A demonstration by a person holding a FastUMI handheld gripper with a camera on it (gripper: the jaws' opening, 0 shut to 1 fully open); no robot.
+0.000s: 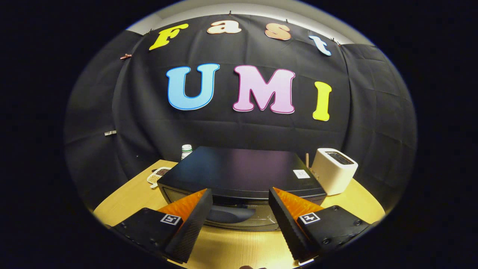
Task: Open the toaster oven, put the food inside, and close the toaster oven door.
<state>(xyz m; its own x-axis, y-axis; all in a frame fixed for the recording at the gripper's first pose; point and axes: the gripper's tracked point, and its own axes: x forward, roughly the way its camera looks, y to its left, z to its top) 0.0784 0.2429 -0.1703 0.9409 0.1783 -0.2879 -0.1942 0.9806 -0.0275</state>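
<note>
Facing the black toaster oven [239, 173] at twelve o'clock on the table [127, 201], the gripper [241, 196] hovers with jaws spread and empty, apparently lined up to reach its closed door. A white toaster [333, 171] stands at two o'clock.

Round wooden table [123, 203]: black toaster oven [239, 172] at centre, white toaster [333, 170] right, small dish of food [158, 175] and white bottle [186, 150] far left.

The gripper [240, 198] hangs with its fingers spread wide just before the oven.
</note>
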